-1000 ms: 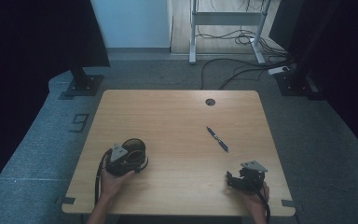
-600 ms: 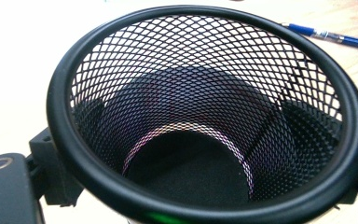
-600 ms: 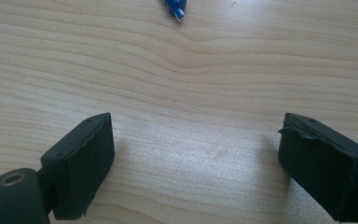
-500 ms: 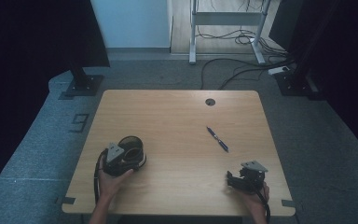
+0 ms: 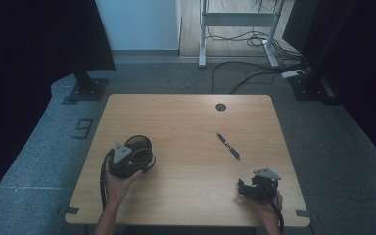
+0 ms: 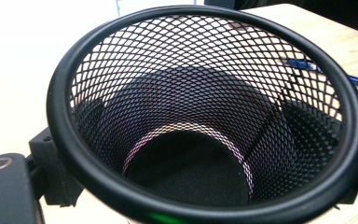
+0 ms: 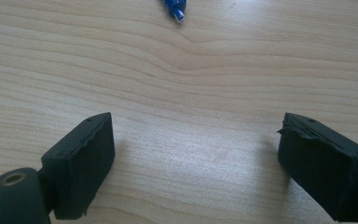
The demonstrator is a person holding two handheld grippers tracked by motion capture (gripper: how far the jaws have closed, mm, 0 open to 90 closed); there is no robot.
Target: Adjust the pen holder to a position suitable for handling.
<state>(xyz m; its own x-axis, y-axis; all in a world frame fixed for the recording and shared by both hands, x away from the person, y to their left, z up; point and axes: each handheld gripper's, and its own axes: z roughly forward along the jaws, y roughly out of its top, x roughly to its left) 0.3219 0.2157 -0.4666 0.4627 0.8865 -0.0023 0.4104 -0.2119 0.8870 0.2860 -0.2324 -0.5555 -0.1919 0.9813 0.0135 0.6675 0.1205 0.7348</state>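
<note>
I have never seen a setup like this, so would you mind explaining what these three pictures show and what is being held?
A person at a wooden table holds a two-jaw gripper in each hand. One camera looks down from above; the other two ride on the grippers and look along their jaws. The left gripper is closed around a black mesh cup, empty inside, with a jaw on either side of its wall. The right gripper is open and holds nothing, low over bare wood. A blue pen lies on the table ahead of it.
</note>
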